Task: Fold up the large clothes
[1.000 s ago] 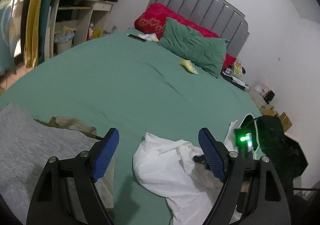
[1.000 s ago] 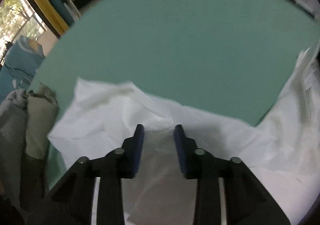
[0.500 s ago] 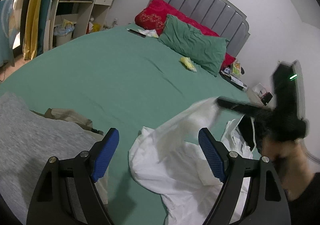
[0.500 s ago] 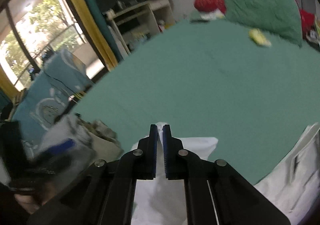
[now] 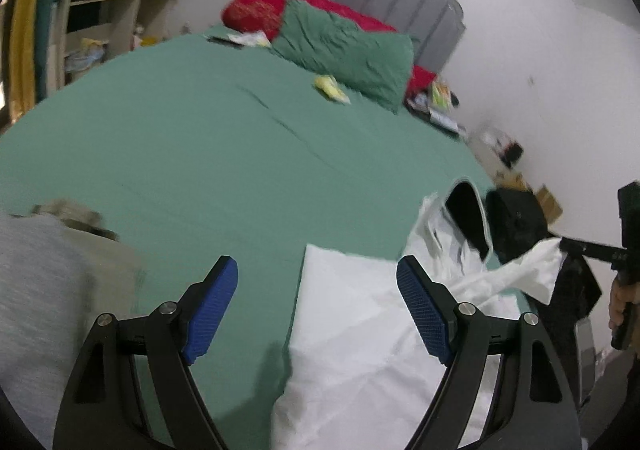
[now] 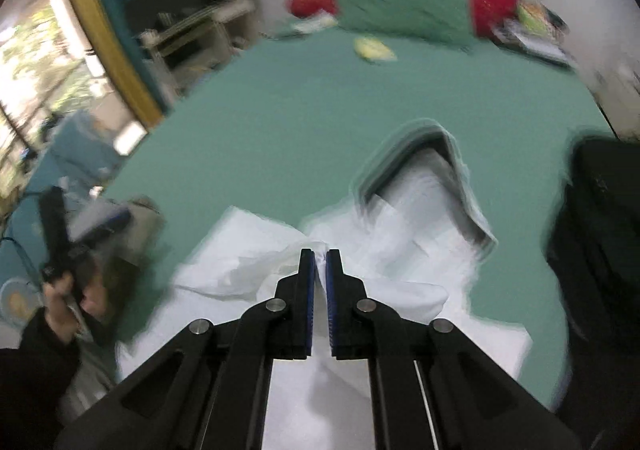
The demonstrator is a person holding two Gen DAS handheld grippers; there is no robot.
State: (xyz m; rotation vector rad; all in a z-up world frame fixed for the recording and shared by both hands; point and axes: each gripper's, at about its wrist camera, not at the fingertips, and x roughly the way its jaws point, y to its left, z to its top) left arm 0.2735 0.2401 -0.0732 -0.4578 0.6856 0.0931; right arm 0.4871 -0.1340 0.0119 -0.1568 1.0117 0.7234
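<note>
**Right gripper has the white cloth pinched; left gripper hangs wide open over its other side**

Nearest, in the right wrist view, the right gripper (image 6: 317,256) is clenched on a bunched corner of the white garment (image 6: 404,286): its blue pads are almost together with a thin fold of cloth between them, and the fabric trails away from the tips toward 8 o'clock and 4 o'clock. In the left wrist view the left gripper (image 5: 318,282) is spread wide and holds nothing; a flat, straight-edged part of the same garment (image 5: 352,314) lies under and between its fingers, nearer the right-hand finger than the left-hand one.

The move to come seems to turn on this: the cloth runs from the left gripper out toward 3 o'clock, where the right gripper holds the raised end, so its long axis lies across the foot of the bed (image 5: 224,153). The free near edge is closest to the left gripper.

Beyond, toward 1 o'clock, a dark-lined part of the white cloth stands up in a hoop, and I cannot tell whether it is a collar, a hood or a second garment. A grey cloth (image 5: 36,290) sits at 9 o'clock, cut off by the frame. Both views are smeared, and the garment's lower end runs out of sight.
</note>
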